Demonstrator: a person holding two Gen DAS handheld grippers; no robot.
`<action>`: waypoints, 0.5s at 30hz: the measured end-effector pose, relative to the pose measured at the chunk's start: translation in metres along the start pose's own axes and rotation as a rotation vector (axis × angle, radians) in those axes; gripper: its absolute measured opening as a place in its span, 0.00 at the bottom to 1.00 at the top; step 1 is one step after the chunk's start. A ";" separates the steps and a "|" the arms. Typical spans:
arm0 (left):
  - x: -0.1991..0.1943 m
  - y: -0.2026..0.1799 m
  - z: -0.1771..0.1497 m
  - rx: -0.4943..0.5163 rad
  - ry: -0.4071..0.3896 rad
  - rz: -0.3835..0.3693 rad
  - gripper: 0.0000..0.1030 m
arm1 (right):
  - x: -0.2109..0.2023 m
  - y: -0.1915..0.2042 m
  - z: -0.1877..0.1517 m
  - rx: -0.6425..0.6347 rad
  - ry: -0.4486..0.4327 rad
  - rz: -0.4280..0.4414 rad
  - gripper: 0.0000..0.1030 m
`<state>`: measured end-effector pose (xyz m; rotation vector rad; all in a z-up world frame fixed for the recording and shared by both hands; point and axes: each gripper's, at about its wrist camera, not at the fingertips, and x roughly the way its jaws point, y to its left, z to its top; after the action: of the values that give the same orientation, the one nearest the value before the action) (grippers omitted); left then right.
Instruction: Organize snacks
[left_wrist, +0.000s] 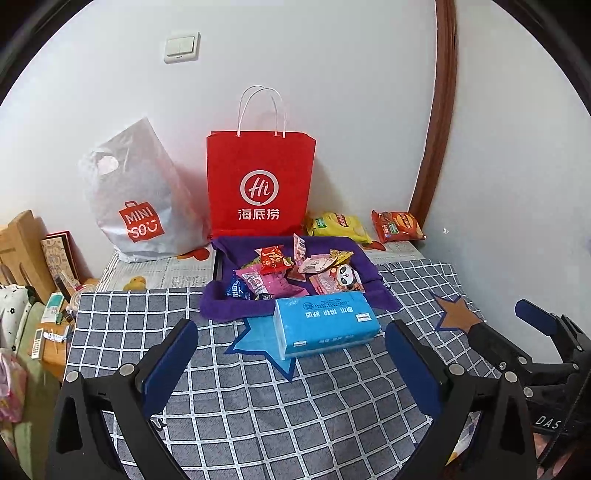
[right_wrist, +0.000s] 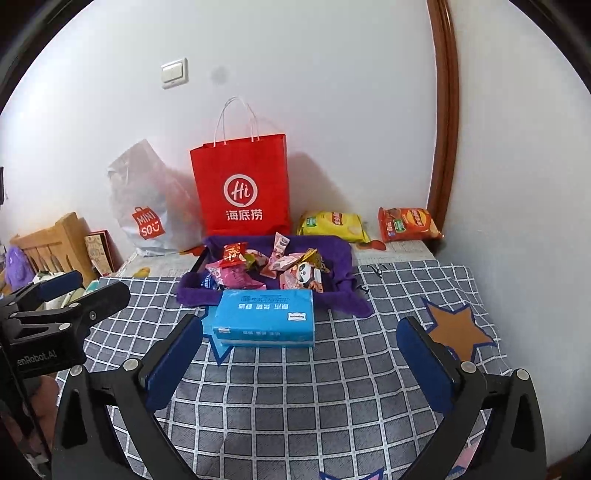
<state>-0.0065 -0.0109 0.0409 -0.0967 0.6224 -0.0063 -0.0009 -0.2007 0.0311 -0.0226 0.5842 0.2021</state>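
Left wrist view: snack packets (left_wrist: 291, 273) lie heaped on a purple cloth (left_wrist: 373, 295), straight ahead beyond the tissue pack (left_wrist: 325, 325); left claw (left_wrist: 291, 354) and right claw (right_wrist: 301, 354) both spread, empty.

On the red paper bag (left_wrist: 258, 184) we read a white ring with "Hi" and, beneath it, "海底捞". The grey plastic bag (left_wrist: 136, 199) beside it carries an orange shopping-bag logo with "MINI SO". On the body of the right gripper (left_wrist: 546, 332), at the edge of the left wrist view, we make out "DAS". On the left gripper (right_wrist: 59, 295), seen from the right wrist, we read "enRobot.AI", its start cut off. The print on the blue tissue pack (right_wrist: 266, 321) lies upside down and we cannot read it.
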 end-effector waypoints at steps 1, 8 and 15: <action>0.000 0.000 0.000 -0.002 0.002 0.000 0.99 | -0.002 0.000 0.000 0.001 -0.001 -0.001 1.00; 0.000 -0.001 -0.003 -0.006 0.007 -0.003 0.99 | -0.006 0.000 -0.001 0.009 -0.001 -0.002 1.00; -0.001 -0.003 -0.003 0.006 0.004 -0.003 0.99 | -0.007 0.000 -0.002 0.017 0.000 0.001 1.00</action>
<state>-0.0093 -0.0142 0.0395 -0.0916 0.6257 -0.0113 -0.0072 -0.2026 0.0331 -0.0058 0.5856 0.1982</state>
